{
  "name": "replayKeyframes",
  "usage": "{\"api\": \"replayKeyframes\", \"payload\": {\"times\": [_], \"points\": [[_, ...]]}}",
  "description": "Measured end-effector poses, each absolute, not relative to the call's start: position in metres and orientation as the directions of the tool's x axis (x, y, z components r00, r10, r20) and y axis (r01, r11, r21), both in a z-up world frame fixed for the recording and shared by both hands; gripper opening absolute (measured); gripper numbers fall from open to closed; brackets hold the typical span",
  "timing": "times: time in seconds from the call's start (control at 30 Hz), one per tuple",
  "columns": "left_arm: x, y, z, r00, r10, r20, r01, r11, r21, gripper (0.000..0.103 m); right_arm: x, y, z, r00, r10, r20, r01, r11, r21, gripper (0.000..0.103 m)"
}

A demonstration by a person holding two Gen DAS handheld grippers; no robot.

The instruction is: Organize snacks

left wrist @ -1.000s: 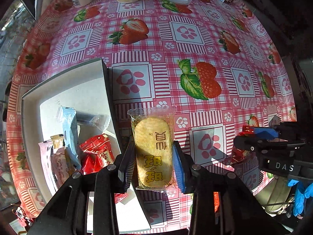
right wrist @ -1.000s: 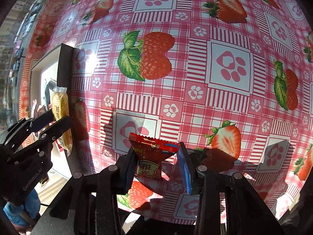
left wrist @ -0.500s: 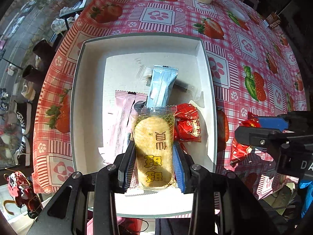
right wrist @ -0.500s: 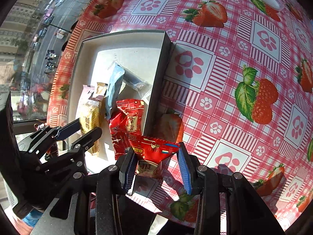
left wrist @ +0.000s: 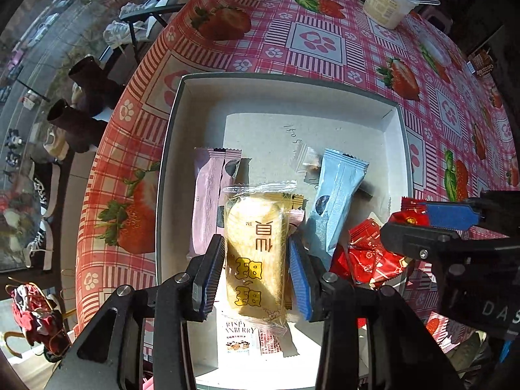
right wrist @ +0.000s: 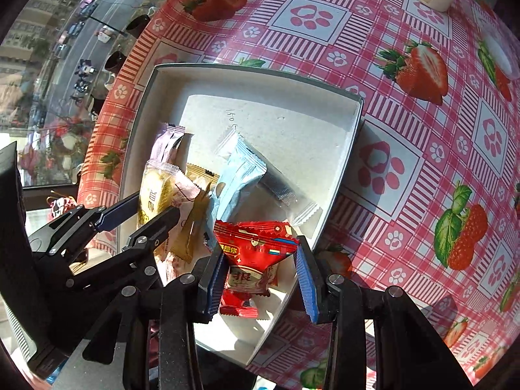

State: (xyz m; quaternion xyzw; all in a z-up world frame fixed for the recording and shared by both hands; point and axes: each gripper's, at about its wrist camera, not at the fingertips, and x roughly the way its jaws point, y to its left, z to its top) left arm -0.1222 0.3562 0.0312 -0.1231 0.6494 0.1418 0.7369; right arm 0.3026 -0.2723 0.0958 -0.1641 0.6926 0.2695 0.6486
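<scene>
A white cardboard box [left wrist: 172, 149] lies on the strawberry tablecloth [left wrist: 315, 39] and holds several snack packets. My left gripper [left wrist: 256, 240] points down over the box's near half. A yellow rice cracker packet [left wrist: 256, 243] stands between its blue pads, which still touch the wrapper while the jaws are opening. My right gripper [right wrist: 260, 243] is shut on a red snack packet [right wrist: 253, 253] above the box's near right corner [right wrist: 292, 292]. The right wrist view shows the left gripper [right wrist: 154, 204] with the yellow packet [right wrist: 156, 191]. In the left wrist view the right gripper [left wrist: 432, 224] carries the red packet [left wrist: 409, 209].
Inside the box lie lilac packets [left wrist: 208, 201], a light blue packet [left wrist: 338, 201], red packets [left wrist: 367, 256] and a cranberry crisp packet [left wrist: 240, 334]. A yoghurt tub [left wrist: 386, 3] stands at the far side. The table's edge [left wrist: 97, 169] runs close to the box's left.
Both grippers have travelled from above the bare tablecloth to above the box, each carrying its packet. The yellow packet now hangs a little lower between the left pads.
</scene>
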Motion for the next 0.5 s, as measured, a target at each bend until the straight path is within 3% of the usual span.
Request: {"api": "replayKeyframes", "payload": {"times": [0.07,0.1,0.27,0.33,0.37,0.4,0.5], "points": [[-0.123,0.357,0.035,0.121,0.053,-0.991,-0.378,0.926,0.004,0.074,0.304,-0.269,0.095,-0.096,0.113,-0.989,-0.580,0.801,0.148,0.041],[-0.124,0.357,0.037,0.122,0.060,-0.991,-0.384,0.923,0.009,0.079,0.301,-0.272,0.097,-0.092,0.109,-0.990,-0.583,0.800,0.142,0.042],[-0.124,0.353,0.035,0.088,0.086,-0.992,-0.358,0.932,0.049,0.081,0.299,-0.261,0.094,-0.090,0.093,-0.992,-0.588,0.799,0.129,0.044],[-0.125,0.349,0.037,0.094,0.113,-0.989,-0.348,0.935,0.074,0.081,0.293,-0.260,0.095,-0.082,0.078,-0.994,-0.588,0.801,0.111,0.058],[-0.126,0.348,0.038,0.100,0.122,-0.987,-0.344,0.936,0.081,0.082,0.291,-0.259,0.095,-0.075,0.078,-0.994,-0.588,0.802,0.108,0.079],[-0.126,0.346,0.040,0.109,0.125,-0.986,-0.339,0.937,0.081,0.082,0.287,-0.255,0.094,-0.063,0.083,-0.994,-0.588,0.802,0.105,0.089],[-0.127,0.343,0.043,0.112,0.120,-0.986,-0.335,0.939,0.077,0.082,0.283,-0.258,0.099,-0.040,0.071,-0.997,-0.590,0.803,0.081,0.091]]}}
